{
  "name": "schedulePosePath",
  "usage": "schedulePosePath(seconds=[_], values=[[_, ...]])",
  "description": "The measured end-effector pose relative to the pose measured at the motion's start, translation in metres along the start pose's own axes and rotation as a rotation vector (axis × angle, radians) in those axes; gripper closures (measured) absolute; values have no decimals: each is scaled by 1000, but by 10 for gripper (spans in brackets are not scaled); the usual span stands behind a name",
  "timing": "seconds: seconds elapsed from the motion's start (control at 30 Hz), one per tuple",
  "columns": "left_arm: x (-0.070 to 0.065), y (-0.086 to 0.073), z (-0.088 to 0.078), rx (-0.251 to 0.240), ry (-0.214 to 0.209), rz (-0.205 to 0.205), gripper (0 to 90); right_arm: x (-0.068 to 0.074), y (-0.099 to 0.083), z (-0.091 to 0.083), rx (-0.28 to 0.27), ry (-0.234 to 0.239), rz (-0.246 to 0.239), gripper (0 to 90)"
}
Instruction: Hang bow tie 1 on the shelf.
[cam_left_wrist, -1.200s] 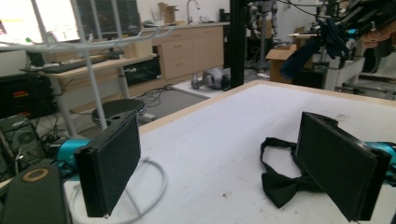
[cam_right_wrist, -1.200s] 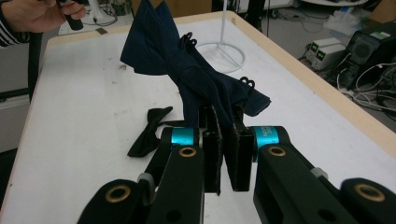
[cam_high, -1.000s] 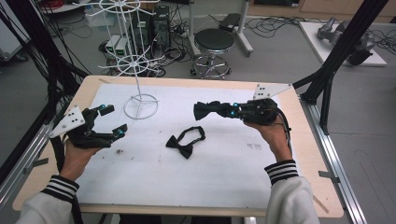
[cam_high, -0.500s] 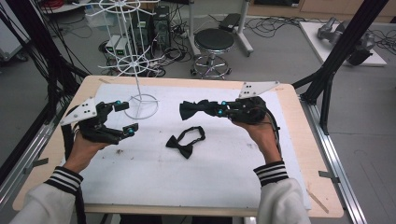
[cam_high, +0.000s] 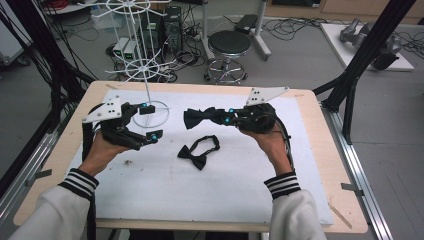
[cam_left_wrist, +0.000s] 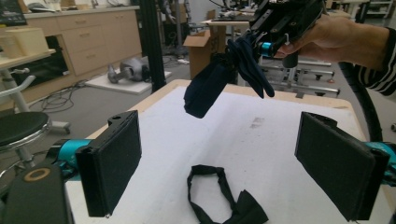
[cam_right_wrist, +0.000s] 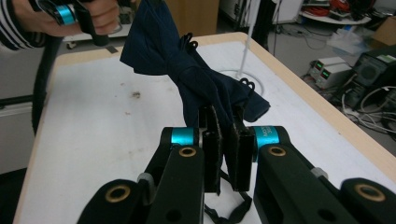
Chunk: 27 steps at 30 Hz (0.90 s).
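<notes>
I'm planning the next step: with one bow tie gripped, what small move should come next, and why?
Probably carry the navy bow tie on toward the white wire rack: the right gripper is clamped on it above the table, the rack's arms look bare, and the open left gripper waits beside it.

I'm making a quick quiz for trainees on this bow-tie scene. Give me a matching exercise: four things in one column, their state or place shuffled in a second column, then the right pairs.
Things:
1. dark blue bow tie
2. black bow tie
3. left gripper
4. white wire stand

States or places:
A. lies flat on the white mat
B. jaws open, nothing between them
C. stands at the mat's far left part
D. hangs clamped in the right gripper

Pairs: 1-D, 2-A, 3-B, 4-C
</notes>
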<state>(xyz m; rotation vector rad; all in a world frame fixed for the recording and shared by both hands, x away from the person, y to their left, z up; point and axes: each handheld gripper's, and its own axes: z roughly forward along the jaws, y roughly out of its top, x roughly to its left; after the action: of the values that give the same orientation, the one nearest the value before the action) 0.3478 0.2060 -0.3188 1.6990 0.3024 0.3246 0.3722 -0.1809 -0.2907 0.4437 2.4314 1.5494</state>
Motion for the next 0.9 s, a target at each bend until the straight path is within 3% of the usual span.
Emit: schedulePosePath(seconds=[0.37,0.6,0.77,0.8,0.9], values=[[-4,11,21,4,-74,-3,172,5,3,4,-25,7,-6,864],[-6,15,36,37,-120,7,210,10,4,11,-17,15,-18,864],[-8,16,45,46,-149,8,278,11,5,15,-17,22,-32,863],[-8,17,47,49,-157,10,328,12,5,16,-9,18,-33,863],[-9,17,49,59,-150,8,373,12,5,18,-6,24,-39,863]])
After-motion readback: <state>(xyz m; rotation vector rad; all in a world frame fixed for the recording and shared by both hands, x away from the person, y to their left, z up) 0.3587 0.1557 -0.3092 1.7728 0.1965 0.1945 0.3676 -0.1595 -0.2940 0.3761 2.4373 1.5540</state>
